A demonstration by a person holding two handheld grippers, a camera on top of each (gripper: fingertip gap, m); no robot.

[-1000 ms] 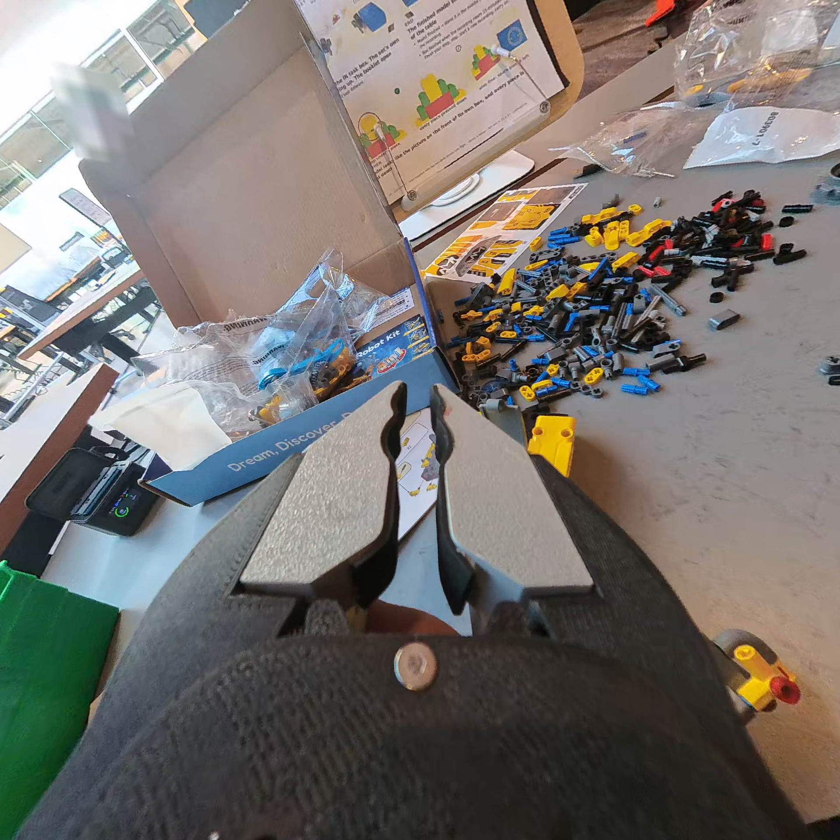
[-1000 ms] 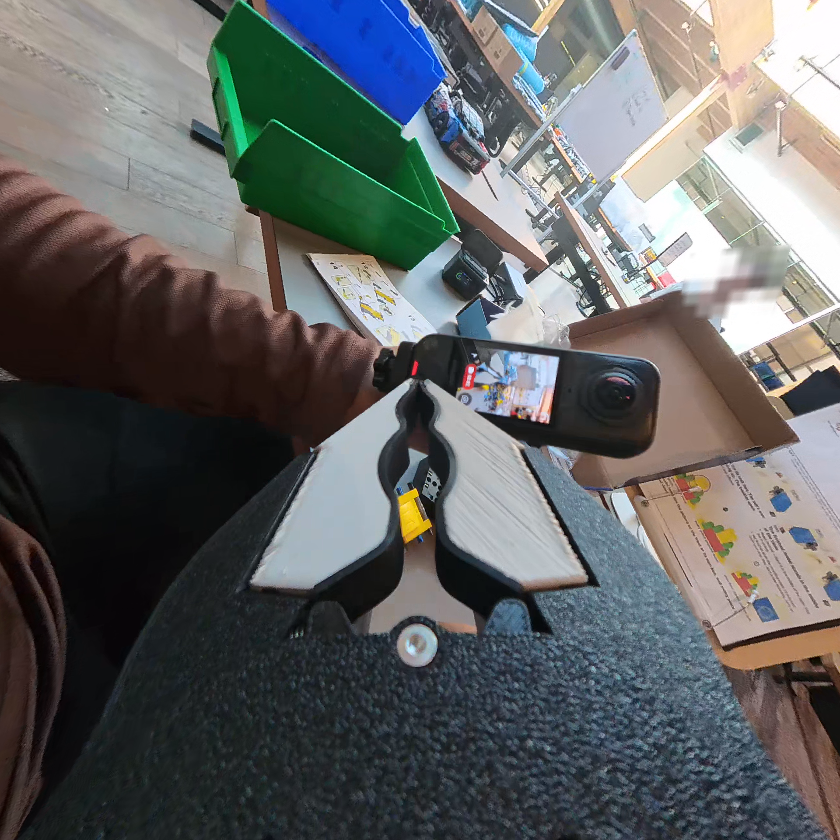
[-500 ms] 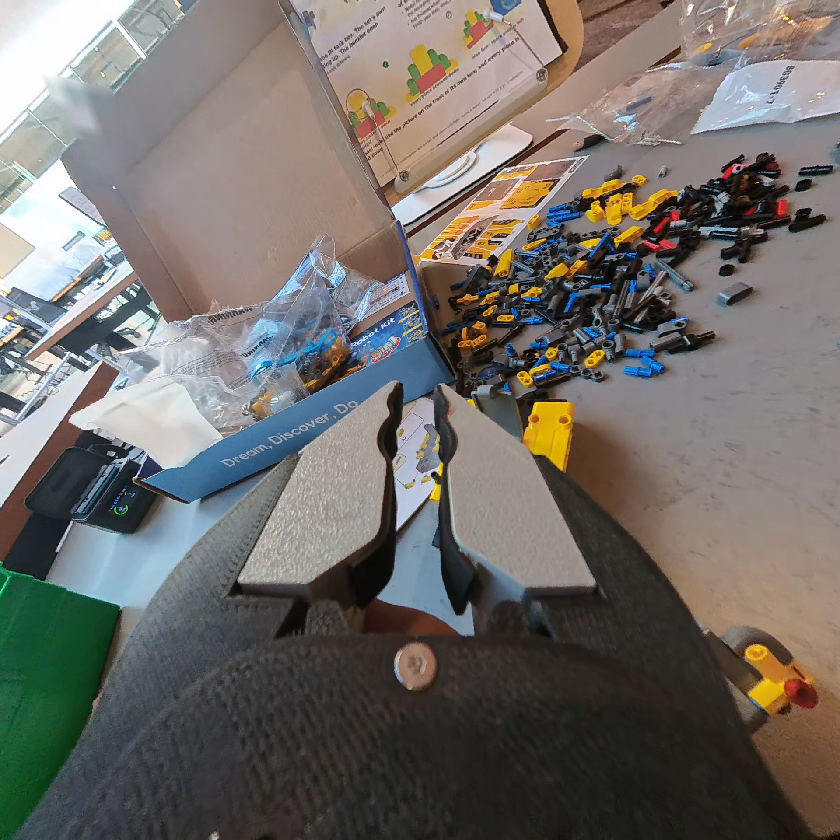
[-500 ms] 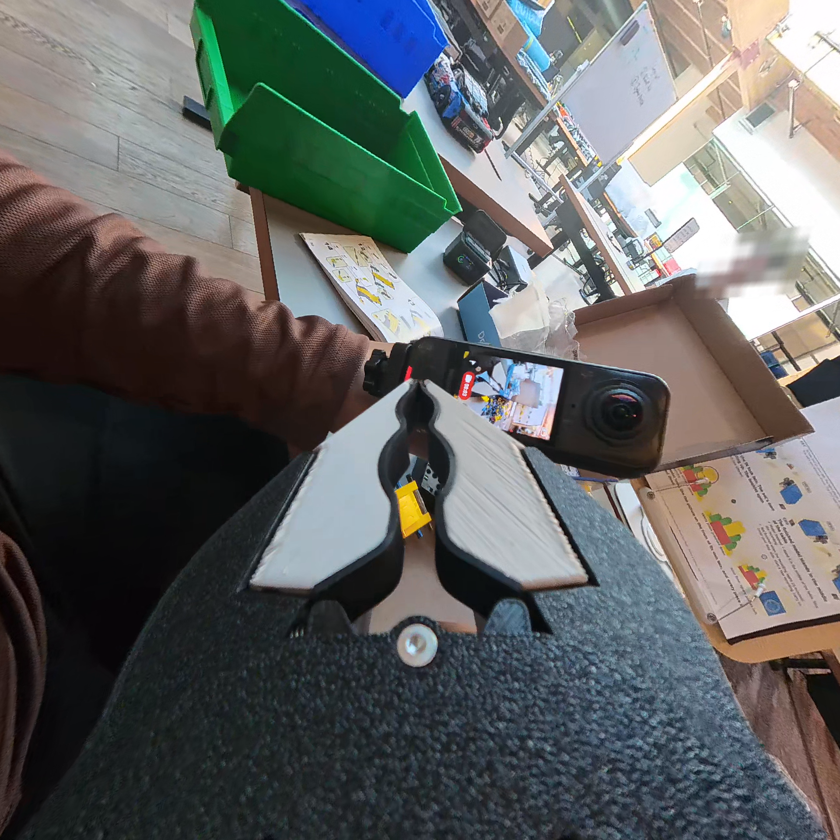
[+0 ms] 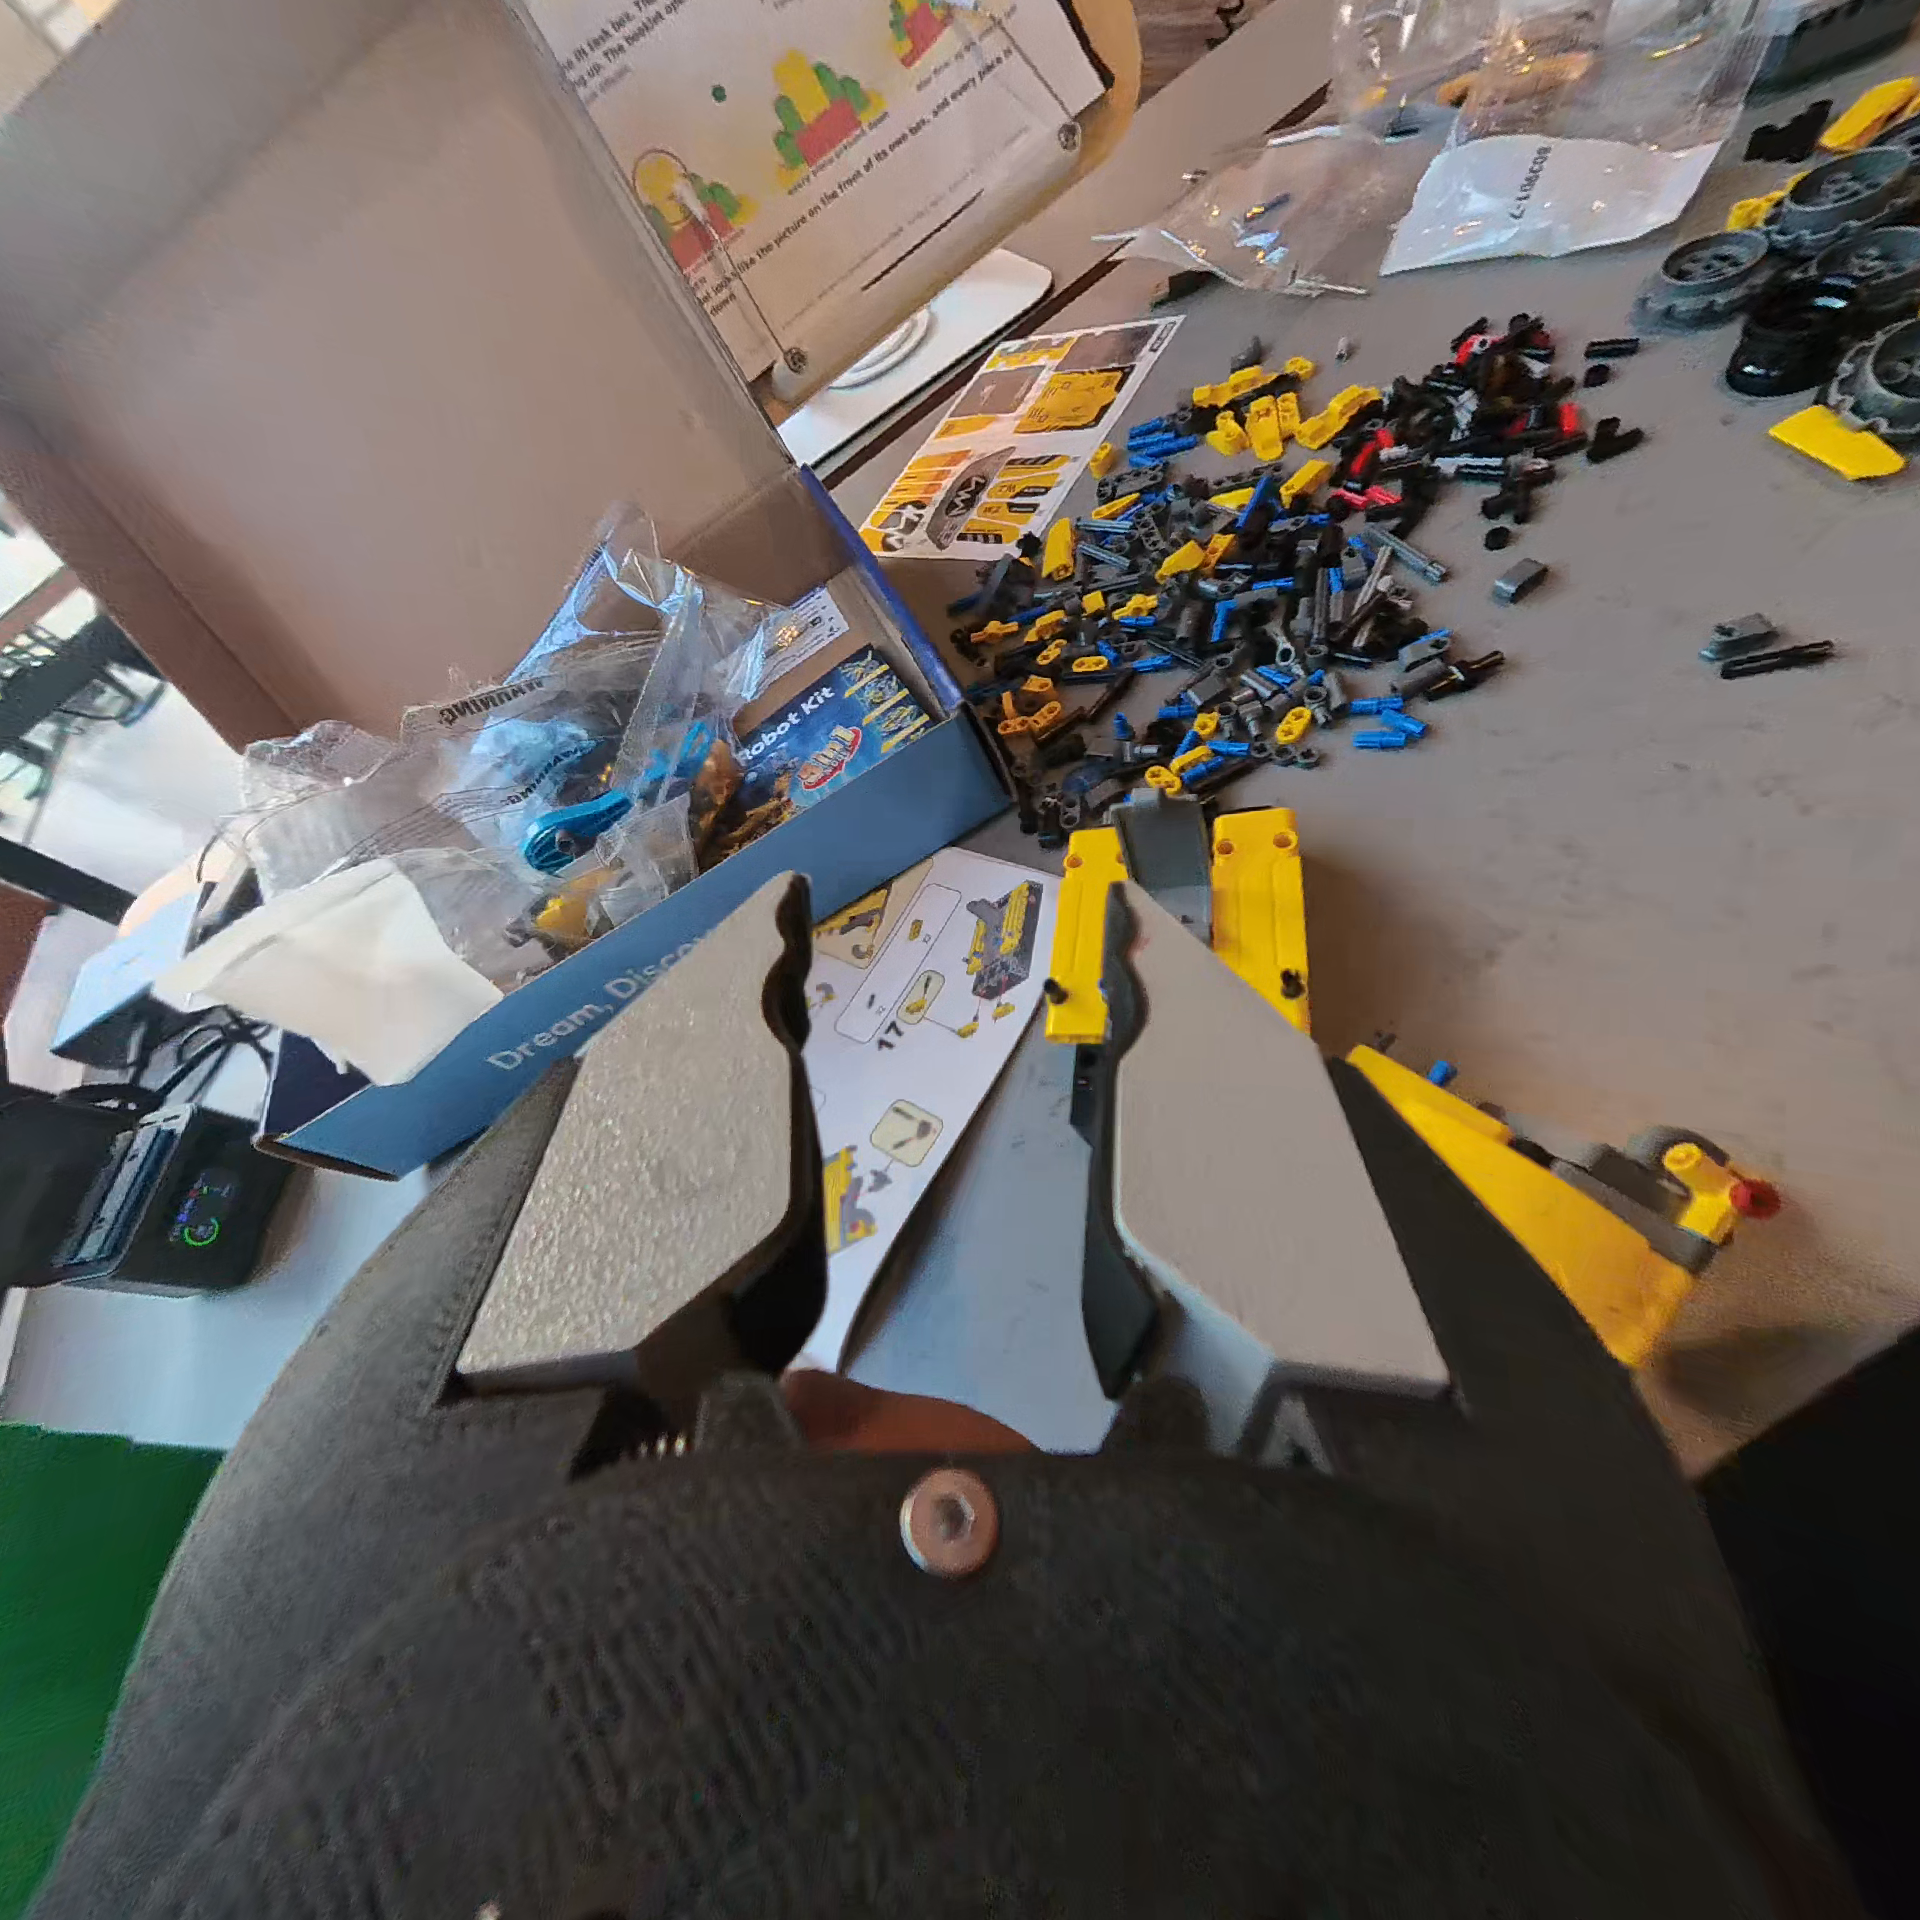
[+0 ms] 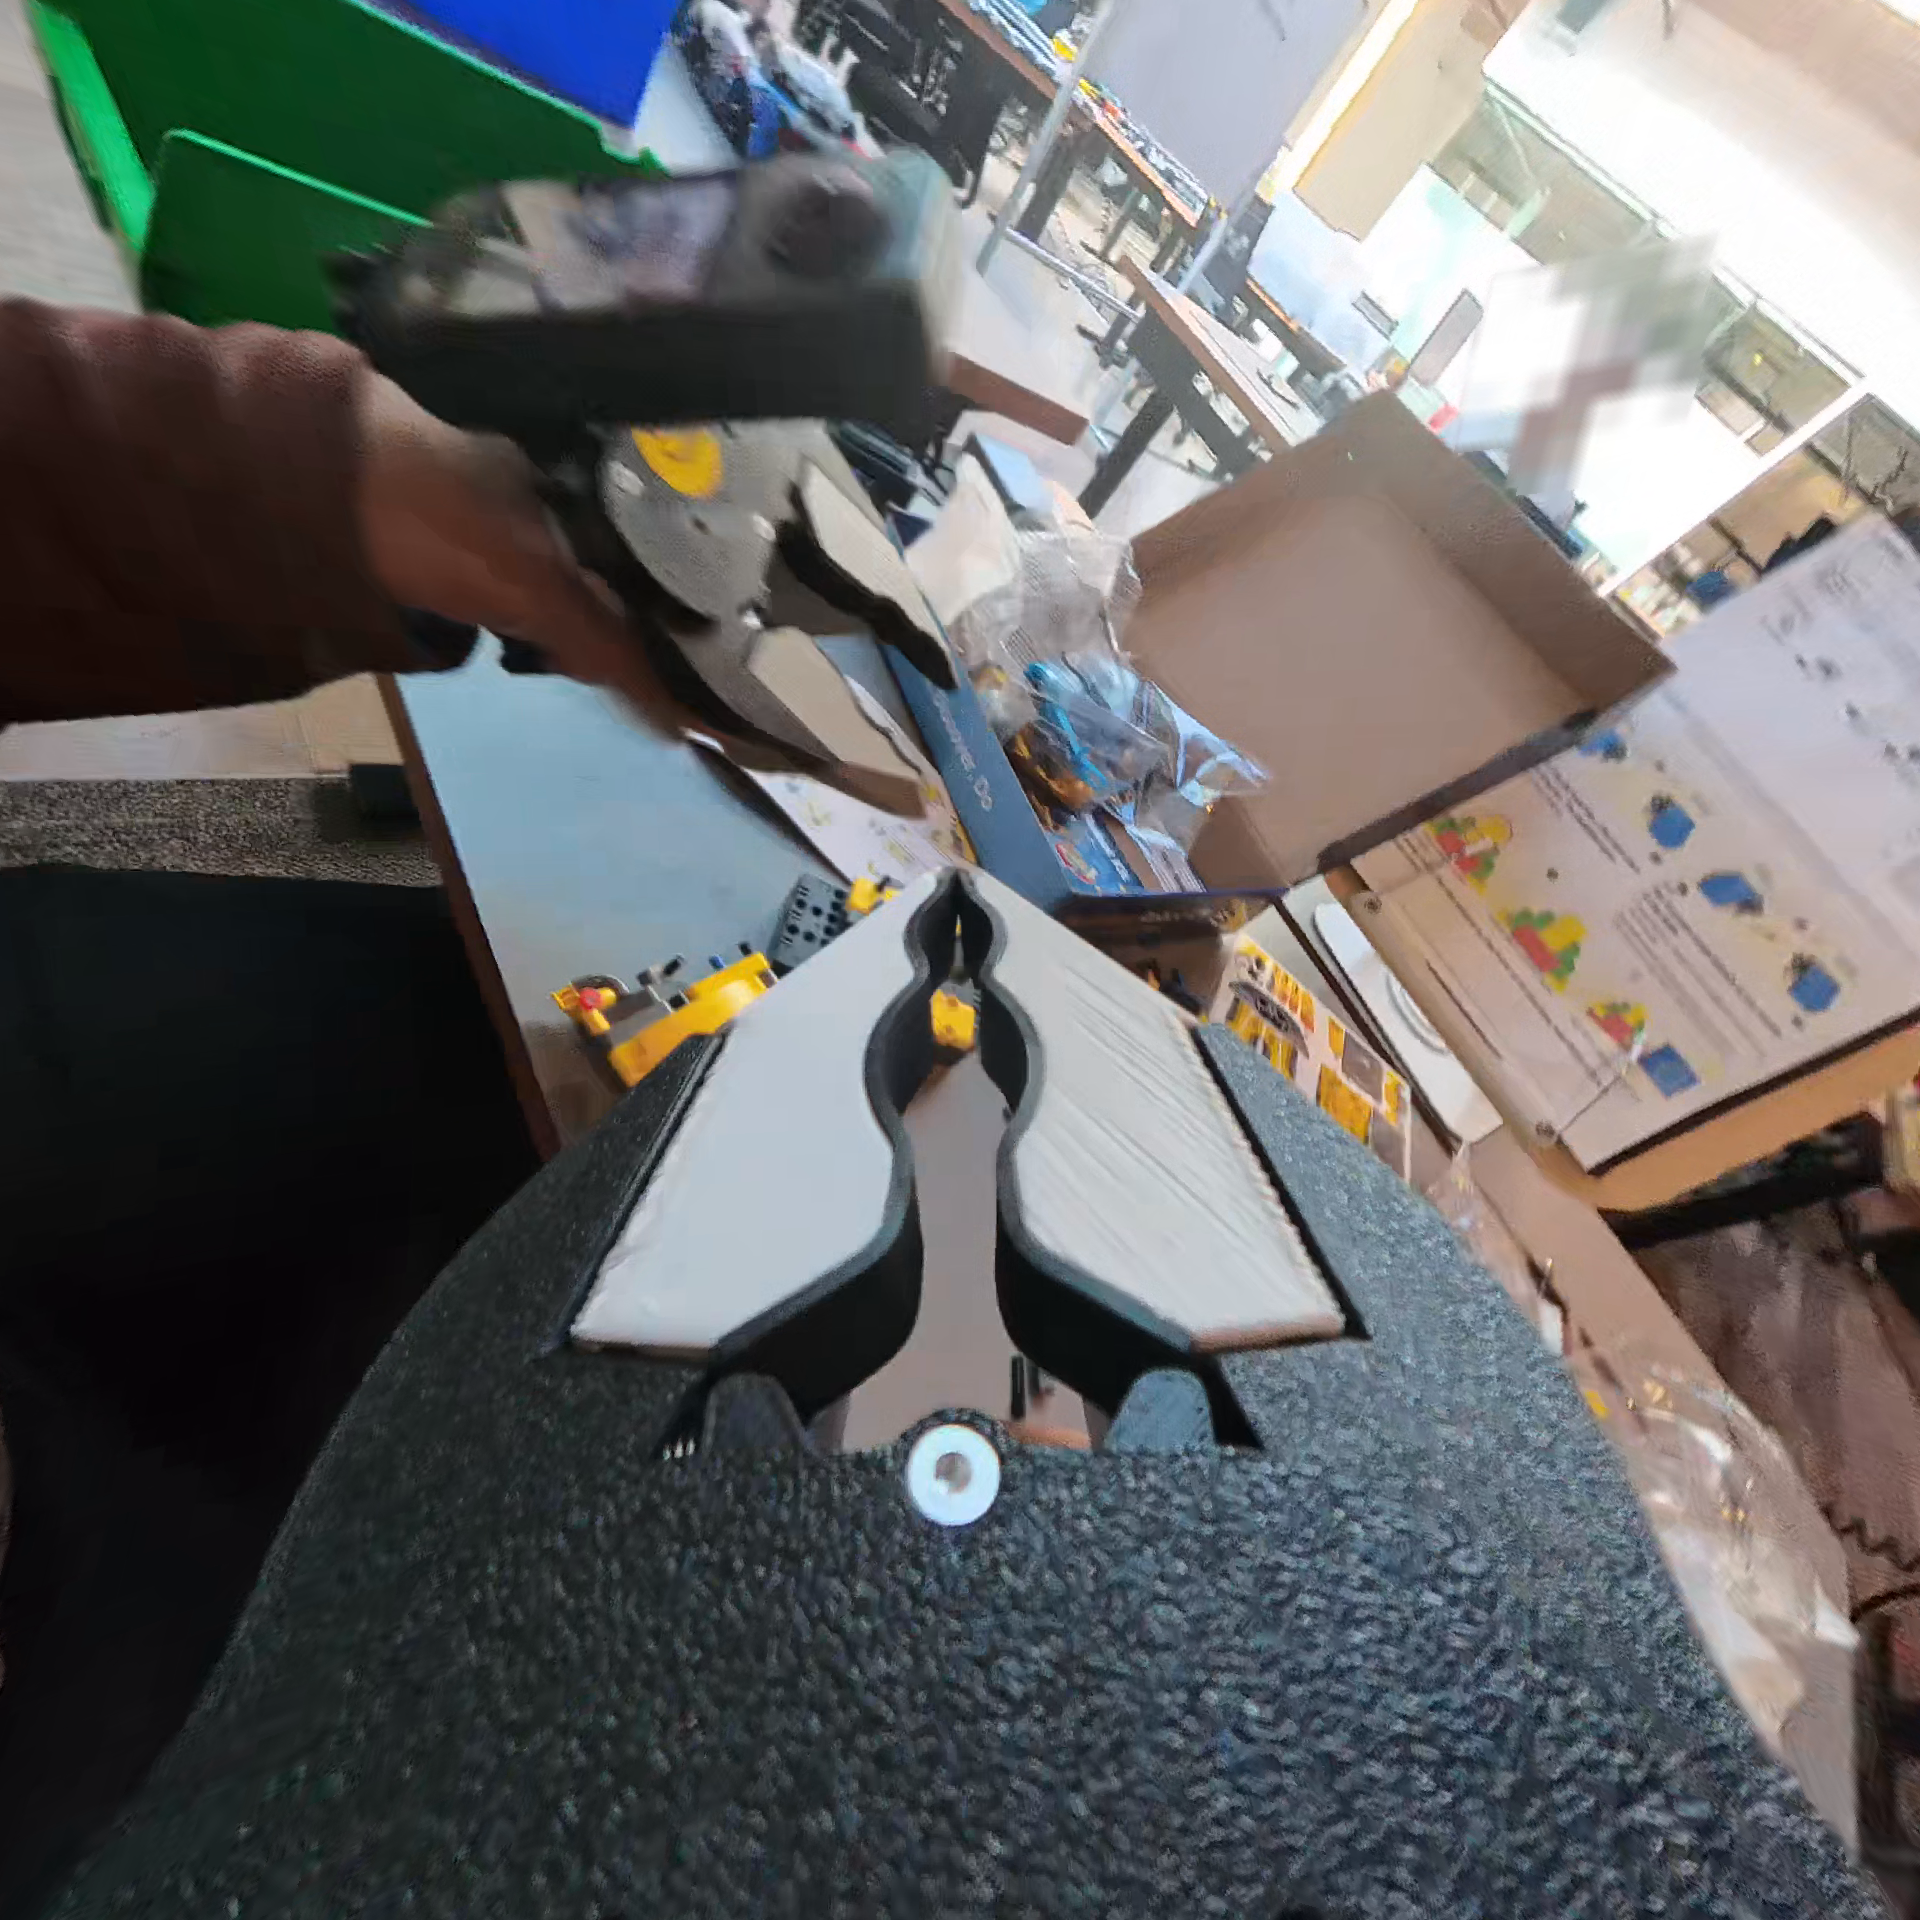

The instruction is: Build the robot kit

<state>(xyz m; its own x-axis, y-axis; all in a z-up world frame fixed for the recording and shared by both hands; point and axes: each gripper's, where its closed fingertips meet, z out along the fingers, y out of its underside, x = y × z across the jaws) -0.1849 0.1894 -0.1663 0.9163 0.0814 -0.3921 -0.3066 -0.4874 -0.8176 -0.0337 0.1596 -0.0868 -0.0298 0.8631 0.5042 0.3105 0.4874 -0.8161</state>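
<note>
My left gripper [image 5: 951, 935] hangs over the grey table [image 5: 1621, 935] with its jaws spread wide, and it holds nothing. Between the fingers I see an instruction sheet [image 5: 925, 1039] lying flat. At about 1 o'clock from the tips, just beside the right finger, lies a yellow and grey brick assembly [image 5: 1257, 904] (part of it is hidden behind that finger). Farther at 1 o'clock is a pile of small bricks [image 5: 1268, 592], yellow, blue and black. At 10 o'clock stands an open blue box [image 5: 727, 883] with plastic bags [image 5: 582, 748] inside.

My right gripper [image 6: 958, 904] has its jaws closed, the tips nearly touching, and I see nothing clamped between them. Below it, at 9 o'clock, a yellow model [image 6: 665, 1013] rests near the table edge. The left gripper shows blurred at 11 o'clock, its jaws apart.
</note>
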